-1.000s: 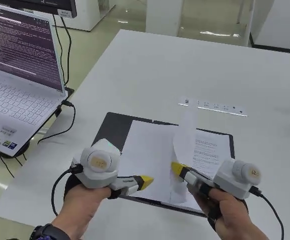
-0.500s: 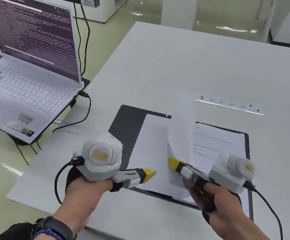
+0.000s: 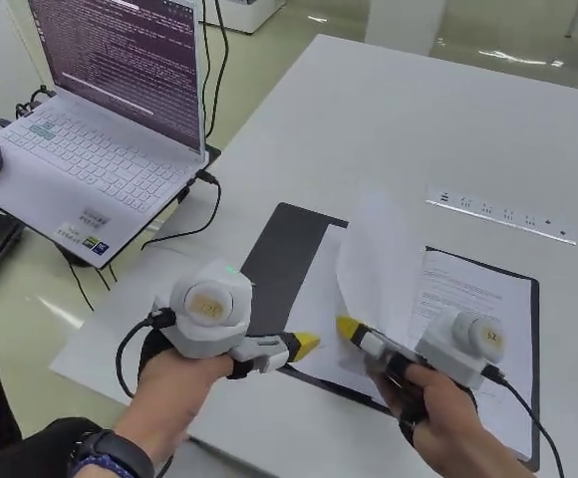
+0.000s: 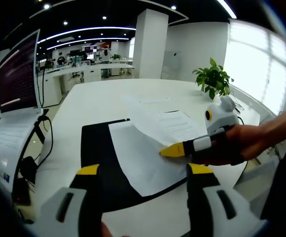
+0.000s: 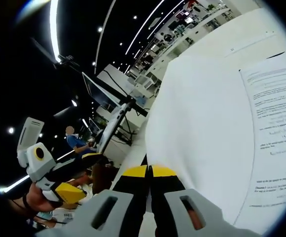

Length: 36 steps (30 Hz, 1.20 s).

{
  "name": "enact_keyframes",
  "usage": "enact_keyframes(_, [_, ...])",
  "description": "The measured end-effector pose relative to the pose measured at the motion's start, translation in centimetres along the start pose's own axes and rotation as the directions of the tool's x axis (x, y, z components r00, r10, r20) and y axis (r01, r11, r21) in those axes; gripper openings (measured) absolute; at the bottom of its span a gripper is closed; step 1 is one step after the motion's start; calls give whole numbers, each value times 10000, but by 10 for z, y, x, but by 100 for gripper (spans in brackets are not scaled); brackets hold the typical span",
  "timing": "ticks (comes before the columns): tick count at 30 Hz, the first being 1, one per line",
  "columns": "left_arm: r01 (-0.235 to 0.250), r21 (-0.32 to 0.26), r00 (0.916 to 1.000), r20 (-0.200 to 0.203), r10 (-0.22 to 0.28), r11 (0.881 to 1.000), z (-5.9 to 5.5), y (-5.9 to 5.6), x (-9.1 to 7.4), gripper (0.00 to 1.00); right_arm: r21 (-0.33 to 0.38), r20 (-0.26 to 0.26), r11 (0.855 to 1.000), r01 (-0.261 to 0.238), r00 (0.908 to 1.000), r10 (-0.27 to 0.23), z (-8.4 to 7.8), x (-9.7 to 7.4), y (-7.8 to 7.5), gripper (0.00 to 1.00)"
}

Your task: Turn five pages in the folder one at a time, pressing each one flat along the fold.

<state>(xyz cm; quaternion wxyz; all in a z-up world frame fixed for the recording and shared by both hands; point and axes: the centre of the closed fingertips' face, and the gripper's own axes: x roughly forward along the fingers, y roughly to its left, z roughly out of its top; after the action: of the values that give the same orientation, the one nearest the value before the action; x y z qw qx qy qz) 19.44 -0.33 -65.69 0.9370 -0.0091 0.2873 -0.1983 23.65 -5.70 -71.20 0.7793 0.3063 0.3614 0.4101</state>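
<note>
White table (image 3: 389,110), laptop (image 3: 100,149) at left; right gripper (image 3: 349,327) clenched on lifted folder page (image 3: 379,264), left gripper (image 3: 304,346) agape.

White desk (image 3: 389,119) with a socket strip (image 3: 498,214) set in its top, far side. Open white laptop (image 3: 110,110) sits off the desk's left edge, screen lit with text, black cables (image 3: 184,229) running from its right side. Left gripper view: potted plant (image 4: 213,79) and white pillar (image 4: 150,44) beyond the desk.
</note>
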Motion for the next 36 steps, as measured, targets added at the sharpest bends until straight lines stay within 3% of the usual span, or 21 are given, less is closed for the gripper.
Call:
enact_keyframes(16, [-173,-181,9998,136,176,9997,3,5,-4,70,568,-561,9984,-70,9984,102,-16,41,-3,0])
enact_keyframes(36, [-188,-385,9997,170,195,9991,0,10,-3,70,1066,-1223,9913,770,9904,-638,-47,63,-39,0])
